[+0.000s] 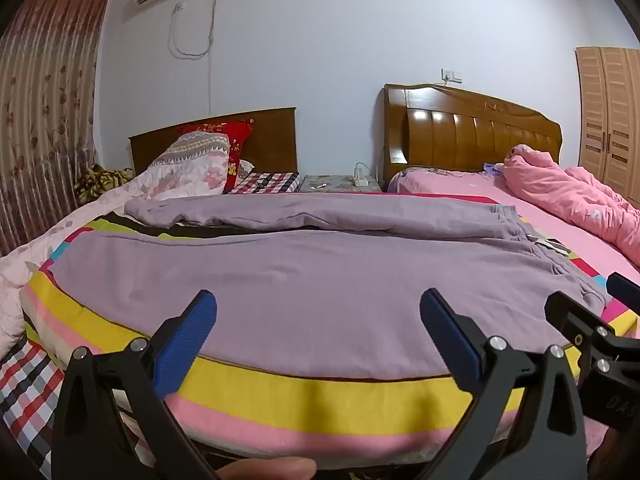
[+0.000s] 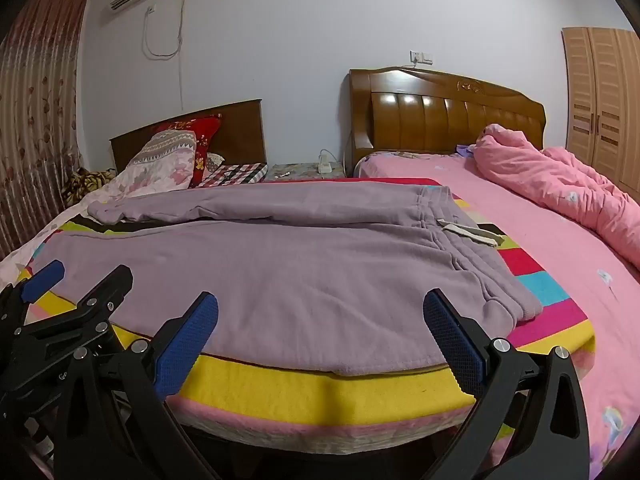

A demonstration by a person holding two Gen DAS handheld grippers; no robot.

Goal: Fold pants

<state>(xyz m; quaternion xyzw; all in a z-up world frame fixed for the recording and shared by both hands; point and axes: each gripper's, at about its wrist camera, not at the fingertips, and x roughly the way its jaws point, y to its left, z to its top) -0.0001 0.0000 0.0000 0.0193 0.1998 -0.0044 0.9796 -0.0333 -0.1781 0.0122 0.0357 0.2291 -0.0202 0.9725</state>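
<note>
Lilac sweatpants (image 1: pixel 304 276) lie spread flat on a striped, many-coloured blanket (image 1: pixel 320 396), waistband to the right (image 2: pixel 444 216), legs running left. The far leg's cuff (image 1: pixel 140 210) lies at the back left. A grey drawstring (image 2: pixel 468 232) lies by the waistband. My left gripper (image 1: pixel 318 336) is open and empty, just above the near edge of the pants. My right gripper (image 2: pixel 320 336) is open and empty, near the front edge close to the waistband side. Each gripper shows in the other's view, the right one at the right edge (image 1: pixel 588 316) and the left one at the left edge (image 2: pixel 72 288).
A pink bed sheet (image 2: pixel 560 248) with a bunched pink quilt (image 2: pixel 560 188) lies to the right. Pillows (image 1: pixel 200 160) and two wooden headboards (image 1: pixel 472 132) stand at the back, with a nightstand (image 1: pixel 340 182) between. A curtain (image 1: pixel 44 120) hangs at left, a wardrobe (image 1: pixel 608 116) at right.
</note>
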